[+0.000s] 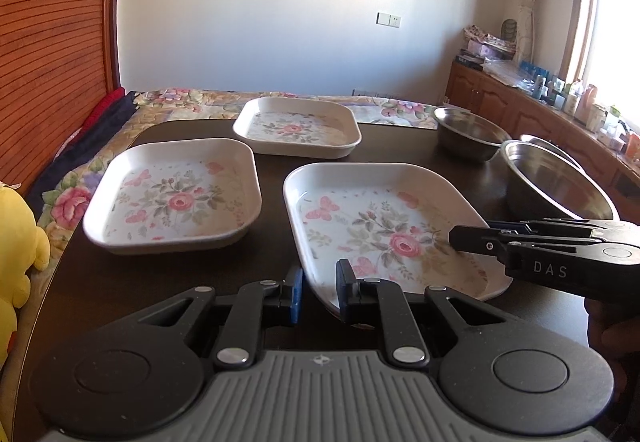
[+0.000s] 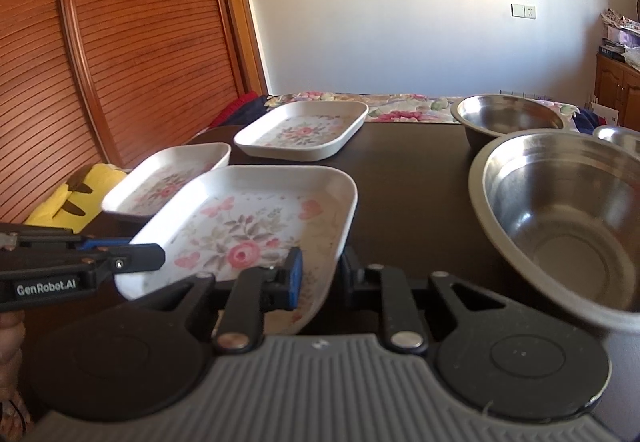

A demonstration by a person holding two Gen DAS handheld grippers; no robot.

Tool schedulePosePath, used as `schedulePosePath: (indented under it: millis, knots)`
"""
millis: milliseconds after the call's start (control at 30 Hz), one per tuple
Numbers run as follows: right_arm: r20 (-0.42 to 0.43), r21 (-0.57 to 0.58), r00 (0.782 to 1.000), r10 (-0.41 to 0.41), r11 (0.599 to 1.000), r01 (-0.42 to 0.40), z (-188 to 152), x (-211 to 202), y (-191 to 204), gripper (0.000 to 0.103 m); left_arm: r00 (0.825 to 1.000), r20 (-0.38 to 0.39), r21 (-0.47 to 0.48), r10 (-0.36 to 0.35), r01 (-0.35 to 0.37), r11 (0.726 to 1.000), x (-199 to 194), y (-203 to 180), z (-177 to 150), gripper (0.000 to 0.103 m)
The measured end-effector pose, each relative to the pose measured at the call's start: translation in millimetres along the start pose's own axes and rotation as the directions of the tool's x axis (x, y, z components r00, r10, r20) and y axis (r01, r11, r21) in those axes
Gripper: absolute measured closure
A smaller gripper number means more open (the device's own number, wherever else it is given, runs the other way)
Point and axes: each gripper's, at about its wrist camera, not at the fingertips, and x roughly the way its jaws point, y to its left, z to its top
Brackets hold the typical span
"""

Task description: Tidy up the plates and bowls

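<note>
Both tongs straddle one rim of the nearest floral plate (image 1: pixel 384 230): left tongs (image 1: pixel 319 292) at its near-left corner, right tongs (image 2: pixel 320 274) at its near-right corner. Jaws stand slightly apart, the rim between them; whether they pinch it cannot be told. Two matching plates lie ahead-left, steel bowls (image 2: pixel 568 226) right.

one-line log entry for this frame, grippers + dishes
left gripper: astride near plate rim | right gripper: astride same plate | lifted: cannot tell | other plates: two | steel bowls: three
</note>
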Motion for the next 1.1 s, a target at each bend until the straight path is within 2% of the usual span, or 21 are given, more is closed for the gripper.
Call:
schedulePosePath:
  millis: [600, 1100]
  knots:
    - [0.018, 0.015, 1.000, 0.019, 1.000, -0.019, -37, -41, 17, 0.081, 1.000, -0.002, 0.012, 0.005, -0.005, 1.000, -43, -9, -38, 0.084]
    - [0.003, 0.013, 1.000, 0.013, 1.000, -0.013, -47, -43, 22, 0.081, 1.000, -0.018, 0.004, 0.021, -0.021, 1.000, -39, -7, -50, 0.084]
